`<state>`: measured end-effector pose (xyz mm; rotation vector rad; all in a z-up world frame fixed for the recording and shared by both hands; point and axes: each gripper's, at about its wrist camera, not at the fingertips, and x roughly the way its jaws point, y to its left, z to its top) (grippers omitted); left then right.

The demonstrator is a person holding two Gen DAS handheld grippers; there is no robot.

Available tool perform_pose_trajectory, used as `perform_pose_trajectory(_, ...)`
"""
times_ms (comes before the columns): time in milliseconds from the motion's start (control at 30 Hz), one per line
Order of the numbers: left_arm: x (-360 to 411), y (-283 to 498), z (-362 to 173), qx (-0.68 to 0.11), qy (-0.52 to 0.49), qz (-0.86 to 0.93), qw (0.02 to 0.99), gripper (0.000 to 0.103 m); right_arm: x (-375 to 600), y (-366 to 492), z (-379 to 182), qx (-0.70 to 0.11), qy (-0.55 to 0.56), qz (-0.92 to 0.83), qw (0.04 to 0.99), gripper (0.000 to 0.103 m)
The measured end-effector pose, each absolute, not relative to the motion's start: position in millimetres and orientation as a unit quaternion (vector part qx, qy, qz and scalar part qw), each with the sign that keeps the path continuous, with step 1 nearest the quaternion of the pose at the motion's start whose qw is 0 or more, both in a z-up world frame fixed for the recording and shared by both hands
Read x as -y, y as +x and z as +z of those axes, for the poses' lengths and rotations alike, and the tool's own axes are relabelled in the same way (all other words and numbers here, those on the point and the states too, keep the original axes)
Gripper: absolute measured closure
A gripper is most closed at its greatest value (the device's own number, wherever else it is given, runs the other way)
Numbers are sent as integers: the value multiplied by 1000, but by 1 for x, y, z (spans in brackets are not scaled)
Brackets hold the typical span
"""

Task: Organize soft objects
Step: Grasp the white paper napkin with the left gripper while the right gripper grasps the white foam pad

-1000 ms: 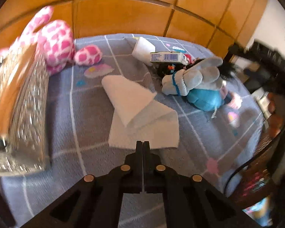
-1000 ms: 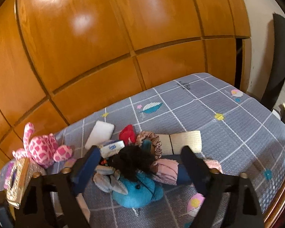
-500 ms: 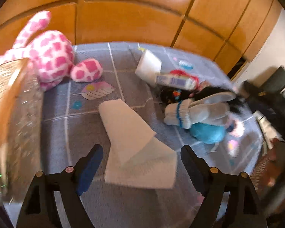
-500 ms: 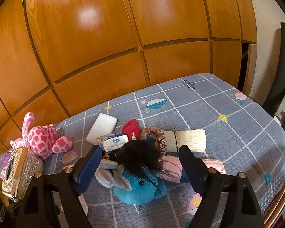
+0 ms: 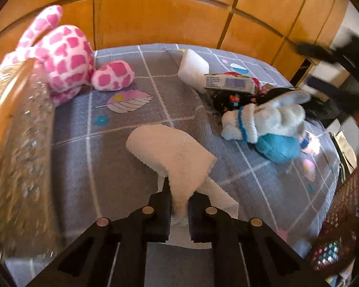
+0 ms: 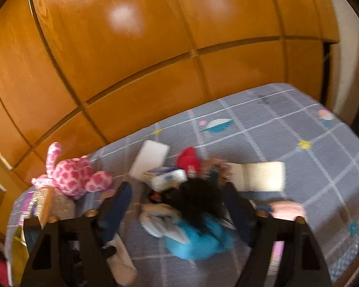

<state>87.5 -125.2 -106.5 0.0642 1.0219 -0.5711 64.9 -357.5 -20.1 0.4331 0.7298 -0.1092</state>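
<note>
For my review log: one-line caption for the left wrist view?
Left gripper shut on white cloth, lifting it off the grey bed.

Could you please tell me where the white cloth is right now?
In the left wrist view, the white cloth sits at centre bottom, pinched in the left tool, on the grey bedspread between the sparkly box and the blue plush.
</note>
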Motion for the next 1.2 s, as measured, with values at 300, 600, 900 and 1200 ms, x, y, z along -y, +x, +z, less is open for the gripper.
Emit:
perform_pose_trajectory(300, 105, 58, -86, -456, 15, -282, 844, 92, 349, 212, -66, -470, 264, -8, 843, 15)
perform_pose_trajectory(600, 93, 48, -71, -437, 8, -290, 851, 92, 350, 267, -124, -547, 254, -76, 794, 12)
perform_pose_trajectory(900, 91, 34, -52, -414, 8, -291, 862, 92, 309, 242, -82, -516, 172, -6, 839, 51)
perform_pose_trajectory(1200, 66, 15, -18, -378, -5, -282, 882, 92, 270, 183, -29, -488, 139, 92, 857, 51)
